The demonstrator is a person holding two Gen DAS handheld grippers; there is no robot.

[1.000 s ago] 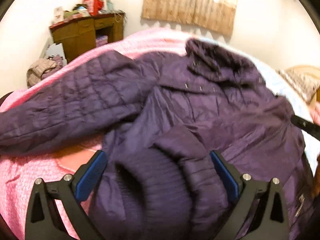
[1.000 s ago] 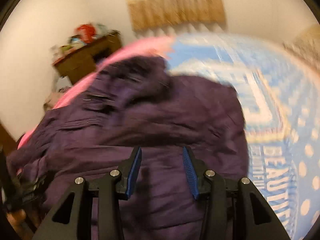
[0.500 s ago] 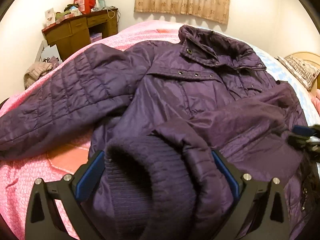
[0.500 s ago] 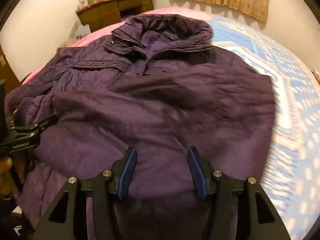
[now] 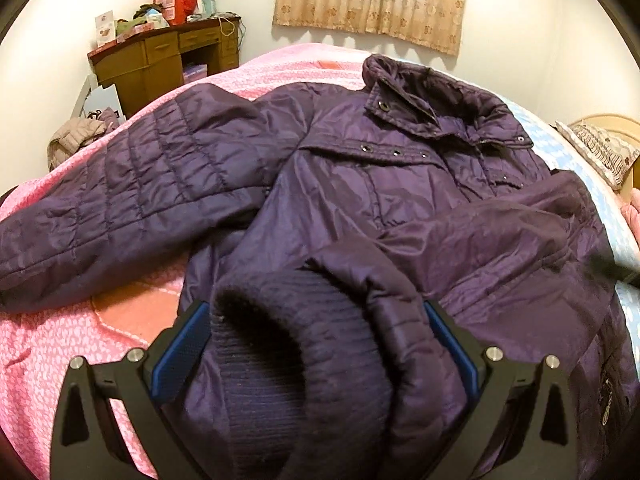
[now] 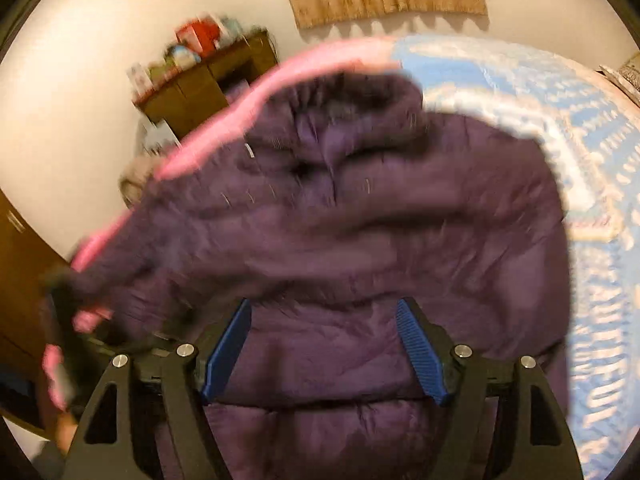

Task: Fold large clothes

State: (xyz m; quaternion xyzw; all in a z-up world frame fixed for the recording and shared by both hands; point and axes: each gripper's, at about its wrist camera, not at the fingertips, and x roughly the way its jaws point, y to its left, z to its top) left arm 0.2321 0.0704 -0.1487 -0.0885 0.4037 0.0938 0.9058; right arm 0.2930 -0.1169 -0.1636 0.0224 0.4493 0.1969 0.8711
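A large purple quilted jacket [image 5: 380, 200] lies front-up on the bed, collar at the far end. One sleeve [image 5: 120, 200] stretches out to the left. The other sleeve is folded across the body, and its ribbed knit cuff [image 5: 288, 344] sits between the wide-apart fingers of my left gripper [image 5: 316, 340]. The pads do not visibly press it. In the blurred right wrist view the jacket [image 6: 360, 240] fills the frame. My right gripper [image 6: 326, 344] is open and empty above the jacket's lower part.
The bed has a pink cover [image 5: 52, 344] on the left and a blue patterned cover [image 6: 600, 160] on the right. A cluttered wooden desk [image 5: 160, 60] stands by the far wall with a heap of clothes [image 5: 76, 140] beside it. A pillow [image 5: 600, 148] lies at the right.
The left gripper has held still with the cuff between its fingers. The right gripper has opened wider and swung, so its view is now blurred.
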